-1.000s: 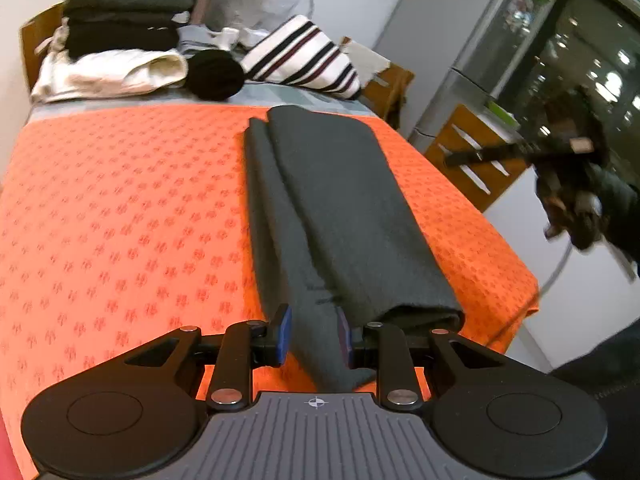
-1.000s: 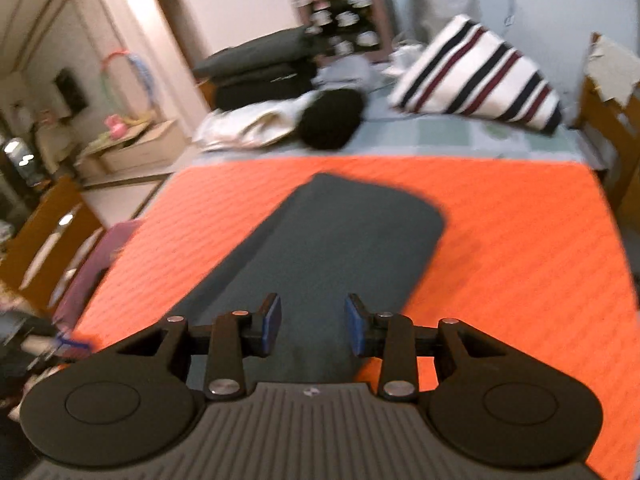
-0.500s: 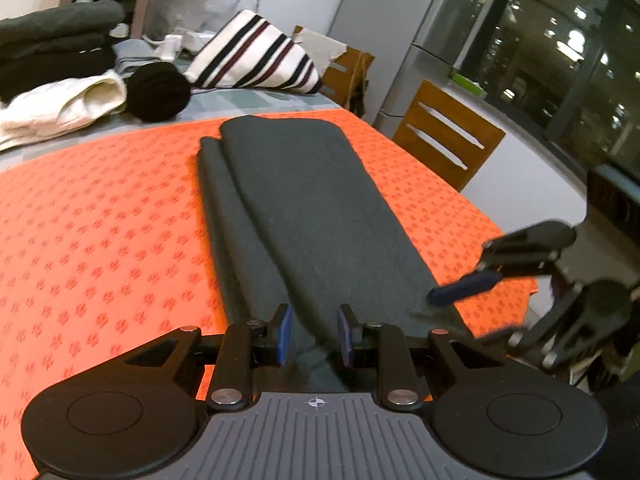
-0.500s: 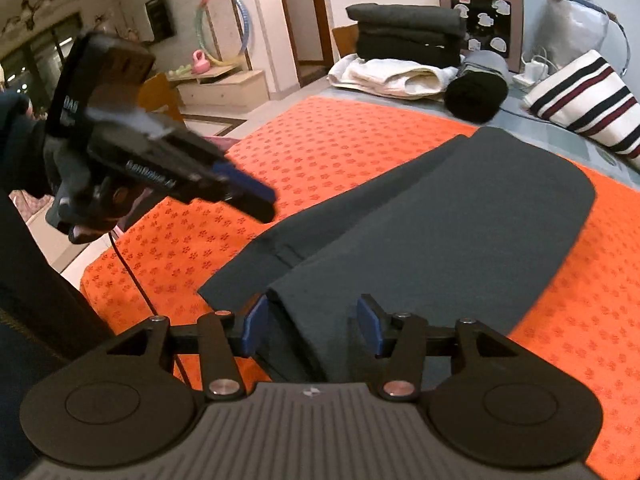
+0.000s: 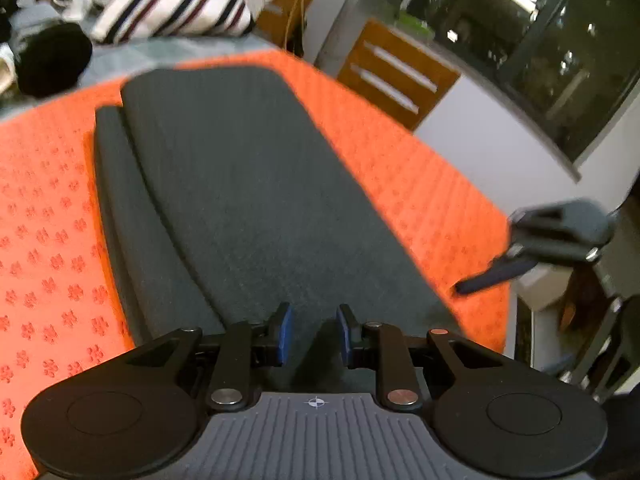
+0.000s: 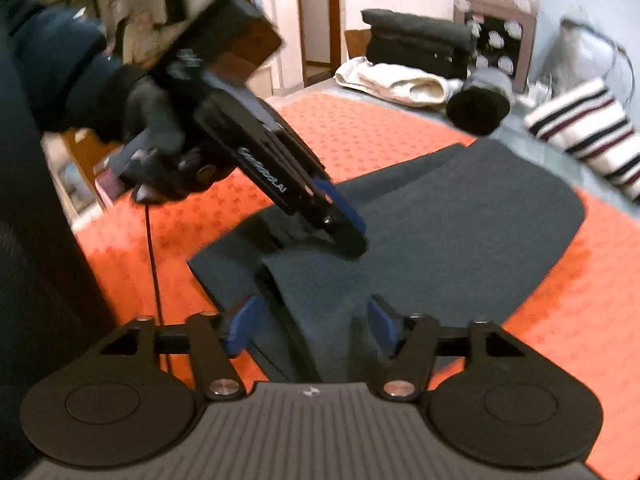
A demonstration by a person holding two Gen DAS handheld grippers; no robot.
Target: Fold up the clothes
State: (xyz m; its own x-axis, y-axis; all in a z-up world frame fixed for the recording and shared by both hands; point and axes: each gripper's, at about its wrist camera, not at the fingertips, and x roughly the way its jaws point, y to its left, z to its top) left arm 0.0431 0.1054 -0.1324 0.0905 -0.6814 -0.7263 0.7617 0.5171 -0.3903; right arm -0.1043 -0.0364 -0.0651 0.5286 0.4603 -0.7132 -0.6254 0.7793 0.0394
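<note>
Both grippers at the near end of the half-folded dark garment

The dark grey garment (image 5: 248,200), folded lengthwise into a long strip, lies down the middle of the orange cloth (image 5: 44,216). The left gripper (image 5: 313,334) and right gripper (image 6: 314,322) hover over its near end, jaws parted with nothing held; the right's gap is wider. The step in hand looks like the crosswise fold: next, each must close on a near corner through all layers and carry it towards the far end, near the striped pillow (image 5: 176,4).

Wooden chair (image 5: 396,76) beside dark window (image 5: 532,40); open doorway (image 6: 316,16) opposite.
</note>
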